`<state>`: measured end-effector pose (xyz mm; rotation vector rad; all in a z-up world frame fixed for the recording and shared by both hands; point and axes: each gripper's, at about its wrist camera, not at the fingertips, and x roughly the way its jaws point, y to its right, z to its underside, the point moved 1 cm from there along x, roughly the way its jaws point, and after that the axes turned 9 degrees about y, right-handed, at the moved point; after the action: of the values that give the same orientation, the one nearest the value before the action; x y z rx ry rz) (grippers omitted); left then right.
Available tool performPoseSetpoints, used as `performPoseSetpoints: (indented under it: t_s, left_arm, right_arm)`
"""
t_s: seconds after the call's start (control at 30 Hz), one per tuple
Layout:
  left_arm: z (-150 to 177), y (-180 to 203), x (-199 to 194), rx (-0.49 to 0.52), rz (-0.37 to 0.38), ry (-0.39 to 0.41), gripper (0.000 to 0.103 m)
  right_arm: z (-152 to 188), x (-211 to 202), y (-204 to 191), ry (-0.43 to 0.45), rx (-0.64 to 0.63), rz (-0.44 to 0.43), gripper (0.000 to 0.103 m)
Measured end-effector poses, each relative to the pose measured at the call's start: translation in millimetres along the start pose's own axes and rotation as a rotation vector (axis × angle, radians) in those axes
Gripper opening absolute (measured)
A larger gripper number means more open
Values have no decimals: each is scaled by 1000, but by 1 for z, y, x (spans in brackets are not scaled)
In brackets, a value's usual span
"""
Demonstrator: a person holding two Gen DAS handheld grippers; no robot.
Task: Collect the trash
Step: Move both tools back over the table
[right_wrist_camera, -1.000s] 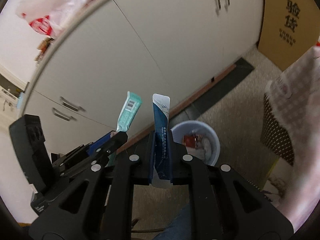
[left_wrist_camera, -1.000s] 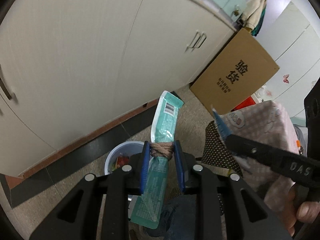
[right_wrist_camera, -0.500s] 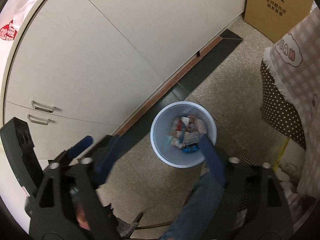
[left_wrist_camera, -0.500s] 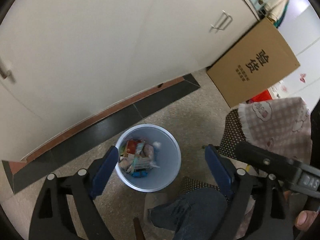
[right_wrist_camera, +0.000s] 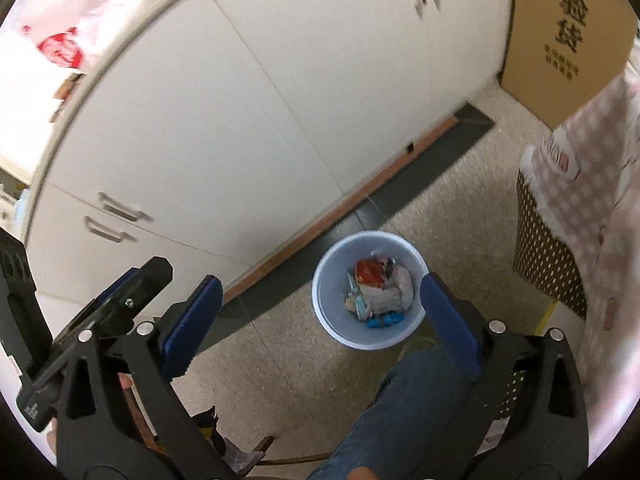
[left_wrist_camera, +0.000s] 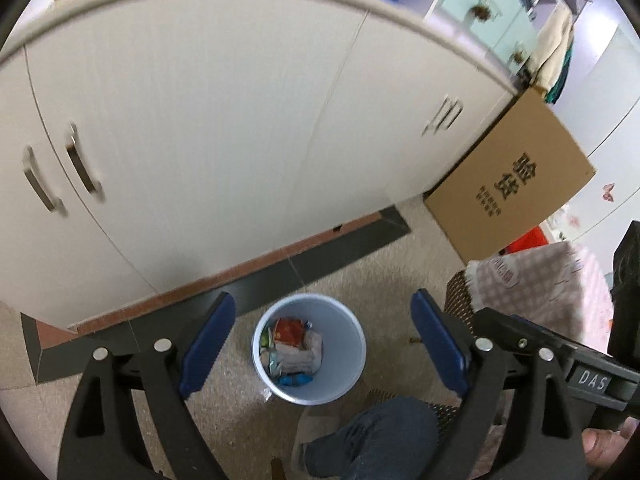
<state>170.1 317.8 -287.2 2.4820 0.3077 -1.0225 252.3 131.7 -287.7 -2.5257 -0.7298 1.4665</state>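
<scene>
A pale blue round trash bin (left_wrist_camera: 352,336) stands on the floor below both grippers; it also shows in the right wrist view (right_wrist_camera: 326,300). Wrappers (left_wrist_camera: 294,350) lie inside it: red, white, teal and blue pieces, also seen in the right wrist view (right_wrist_camera: 378,290). My left gripper (left_wrist_camera: 322,340) is open wide and empty, high above the bin. My right gripper (right_wrist_camera: 320,312) is open wide and empty too, above the bin. Each gripper shows at the edge of the other's view.
White cabinet doors (left_wrist_camera: 200,140) with metal handles rise behind the bin. A brown cardboard box (left_wrist_camera: 516,184) leans at the right. A pink checked cloth (left_wrist_camera: 536,292) covers furniture at the right. The person's jeans-clad knee (left_wrist_camera: 380,432) is just in front of the bin.
One second ago each gripper was shut on a wrapper. Both opened and the wrappers dropped into the bin. Both cameras have since tilted up a little, showing more cabinet.
</scene>
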Motion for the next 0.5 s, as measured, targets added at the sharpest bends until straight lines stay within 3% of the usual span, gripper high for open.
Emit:
performPoseSetpoints:
  t_s: [0.2,0.5]
  left_arm:
    - [-15,28,-46,25,32,94,88]
    - [-21,92,-98,107,104,198,88]
  right_arm:
    - [-9,-54,0,99,-15,-54,97]
    - [-9,-141,31,255,-6,-61,97]
